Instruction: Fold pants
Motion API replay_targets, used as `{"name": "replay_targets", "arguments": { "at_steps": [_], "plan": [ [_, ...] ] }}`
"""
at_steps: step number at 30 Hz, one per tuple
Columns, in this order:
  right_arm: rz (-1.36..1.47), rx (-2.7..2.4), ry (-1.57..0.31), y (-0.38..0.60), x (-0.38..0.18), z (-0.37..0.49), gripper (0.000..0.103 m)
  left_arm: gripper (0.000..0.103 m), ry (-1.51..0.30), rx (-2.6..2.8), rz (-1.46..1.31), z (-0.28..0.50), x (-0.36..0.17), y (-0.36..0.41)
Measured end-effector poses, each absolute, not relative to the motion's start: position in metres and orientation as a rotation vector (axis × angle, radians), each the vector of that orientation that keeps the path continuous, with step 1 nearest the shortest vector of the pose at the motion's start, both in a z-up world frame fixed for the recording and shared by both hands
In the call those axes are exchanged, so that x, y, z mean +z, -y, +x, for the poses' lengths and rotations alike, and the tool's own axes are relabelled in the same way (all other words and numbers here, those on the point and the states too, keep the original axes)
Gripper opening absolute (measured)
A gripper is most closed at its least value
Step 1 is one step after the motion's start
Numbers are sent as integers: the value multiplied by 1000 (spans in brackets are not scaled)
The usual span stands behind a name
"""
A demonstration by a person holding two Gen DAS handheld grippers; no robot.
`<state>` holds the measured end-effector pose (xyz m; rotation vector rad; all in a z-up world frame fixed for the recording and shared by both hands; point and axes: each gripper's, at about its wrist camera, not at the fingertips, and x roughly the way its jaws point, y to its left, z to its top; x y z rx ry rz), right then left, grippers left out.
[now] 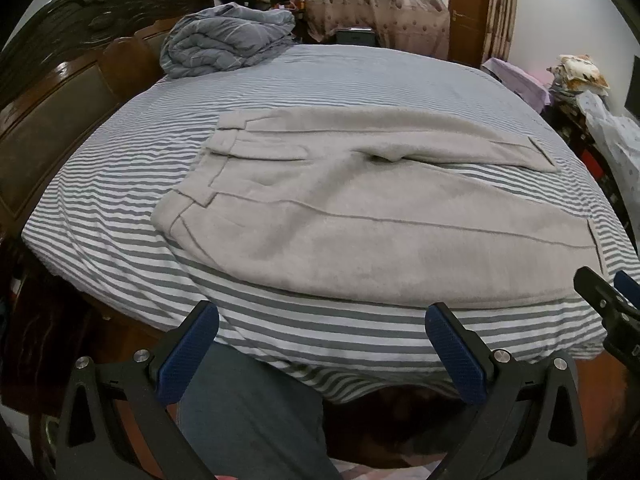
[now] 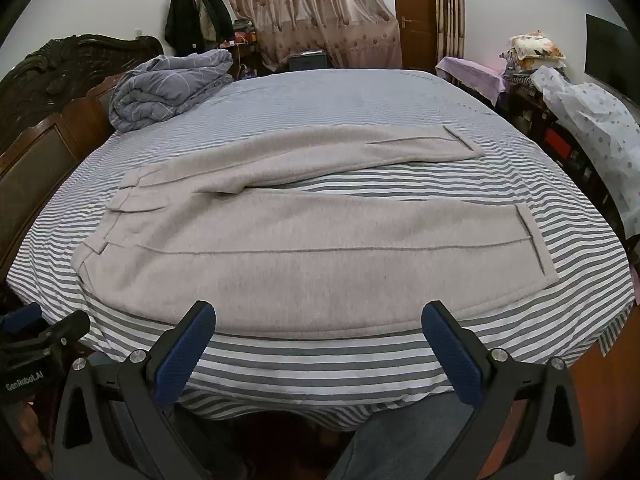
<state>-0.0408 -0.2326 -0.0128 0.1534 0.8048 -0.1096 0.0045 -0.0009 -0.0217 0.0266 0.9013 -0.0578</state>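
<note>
Light grey pants (image 1: 340, 208) lie spread flat on the striped bed (image 1: 120, 208), waistband to the left, both legs running to the right with a gap between them. They show the same way in the right wrist view (image 2: 280, 248). My left gripper (image 1: 322, 320) is open and empty, held over the bed's near edge, short of the near leg. My right gripper (image 2: 318, 320) is open and empty, also just short of the near leg's edge. The right gripper shows at the right edge of the left wrist view (image 1: 608, 300).
A folded blue-grey quilt (image 2: 168, 88) sits at the far left corner of the bed (image 2: 360, 364). A dark wooden headboard (image 1: 60, 100) stands on the left. Cluttered furniture with bedding (image 2: 568, 96) lines the right side. Curtains and a door are behind.
</note>
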Motion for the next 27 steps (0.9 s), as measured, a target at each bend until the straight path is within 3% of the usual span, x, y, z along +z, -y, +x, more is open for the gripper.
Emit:
{"name": "replay_targets", "arguments": {
  "at_steps": [27],
  "plan": [
    [175,-102,-847,236,-26,-35,102,102,-987,-51,-20,12,-44,6]
  ]
}}
